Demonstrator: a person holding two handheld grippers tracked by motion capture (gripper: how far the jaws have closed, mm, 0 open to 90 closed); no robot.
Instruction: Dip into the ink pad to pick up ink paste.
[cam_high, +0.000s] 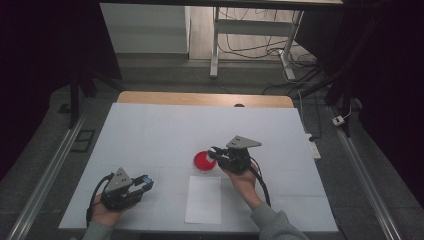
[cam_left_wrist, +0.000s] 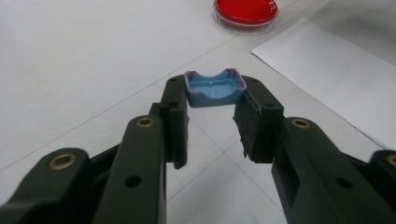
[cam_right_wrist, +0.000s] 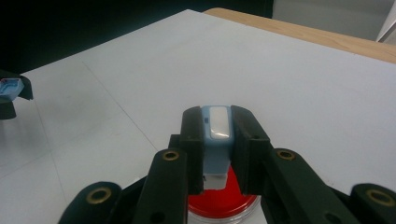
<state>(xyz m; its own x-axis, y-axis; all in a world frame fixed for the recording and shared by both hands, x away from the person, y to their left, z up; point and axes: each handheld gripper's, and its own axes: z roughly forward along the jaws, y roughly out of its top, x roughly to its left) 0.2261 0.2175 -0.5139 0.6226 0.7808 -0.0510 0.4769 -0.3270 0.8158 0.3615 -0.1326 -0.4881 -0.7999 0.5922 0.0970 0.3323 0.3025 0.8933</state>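
My left gripper (cam_left_wrist: 215, 95) is shut on a small blue cap (cam_left_wrist: 215, 87), an open hollow shell pinched between the jaw tips. In the high view this gripper (cam_high: 146, 184) rests low at the table's front left. My right gripper (cam_right_wrist: 217, 120) is shut on a pale blue block (cam_right_wrist: 216, 154) with a white face on top. It holds the block just above a round red dish (cam_right_wrist: 223, 203). From above, the right gripper (cam_high: 214, 153) sits at the dish's (cam_high: 202, 161) right edge. The block's underside is hidden.
A white paper sheet (cam_high: 203, 199) lies near the table's front edge, just in front of the dish and to the left of the right forearm. The white table top (cam_high: 165, 130) ends in a wooden strip (cam_high: 205, 98) at the far side. A cable trails from each gripper.
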